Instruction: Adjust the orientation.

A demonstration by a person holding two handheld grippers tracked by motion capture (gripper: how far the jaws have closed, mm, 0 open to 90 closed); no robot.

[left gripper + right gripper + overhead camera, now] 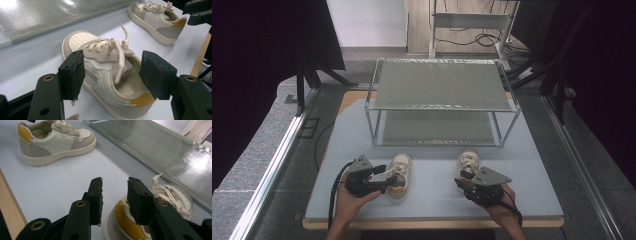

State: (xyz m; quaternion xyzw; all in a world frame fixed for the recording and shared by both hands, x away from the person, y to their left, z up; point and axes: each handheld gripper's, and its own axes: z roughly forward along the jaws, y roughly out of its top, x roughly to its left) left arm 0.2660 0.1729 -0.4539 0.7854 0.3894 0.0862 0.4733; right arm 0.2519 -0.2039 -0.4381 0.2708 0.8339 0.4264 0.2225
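Note:
Two small cream and grey sneakers with yellow heel tabs lie on the pale mat. The left shoe [399, 175] [107, 75] sits between the spread jaws of my left gripper [387, 179] [112, 72], which is open; its pads [75, 75] flank the shoe's rear half, and I see no squeeze. The right shoe [468, 162] [160, 205] rests with its heel under my right gripper [466, 176] [115, 195]. That gripper is open, with one jaw over the heel collar and the other just outside the heel.
A two-tier metal rack [442, 106] with grey shelves stands just beyond the shoes; its lower shelf [162, 147] runs close to their toes. The mat [432, 195] ends at a wooden table edge [10, 202] near the hands. Dark stands and cables lie beyond.

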